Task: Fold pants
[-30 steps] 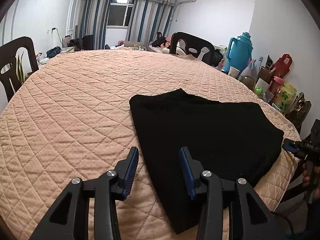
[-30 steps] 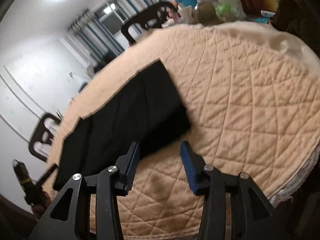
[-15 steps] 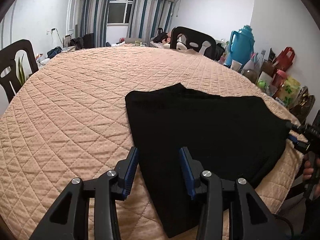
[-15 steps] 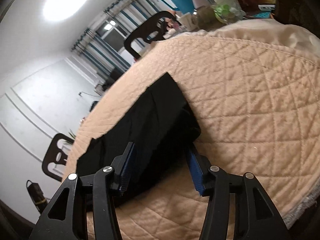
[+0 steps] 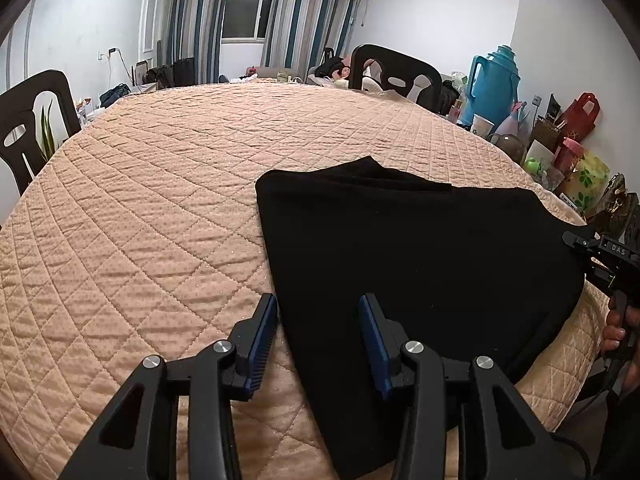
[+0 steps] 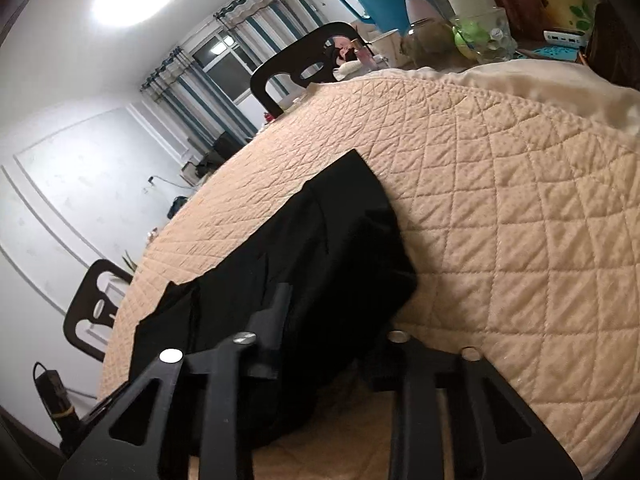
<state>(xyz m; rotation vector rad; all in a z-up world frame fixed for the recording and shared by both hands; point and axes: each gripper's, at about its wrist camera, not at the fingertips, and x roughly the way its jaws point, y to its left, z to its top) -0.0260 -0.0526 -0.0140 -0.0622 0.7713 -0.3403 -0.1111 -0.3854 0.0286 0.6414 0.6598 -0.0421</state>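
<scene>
The left wrist view takes in the whole round bench under its quilted peach cover, with the black pants folded into a flat slab on the near right part, reaching almost to the right edge and to the near edge. Only this view shows the right tool from outside: it comes in over the right edge with its tip at the pants' right end, and a person's hand grips its handle just below the rim. It also shows the clutter beyond the far right edge, a blue thermos jug and a red bag, and two dark chairs around the bench. The right wrist view looks along the pants from their end, showing stacked layers and a rumpled, raised end that the other view renders flat; in its lower left corner stands a dark upright device that I cannot identify. The left tool points down over the pants' near left corner, jaws apart and pressing on nothing, one finger over the cover and the other over the cloth. The right tool tilts down with a roll; its jaws are closing with the bunched pants end between them, though whether the pads already press is hidden by black cloth.
</scene>
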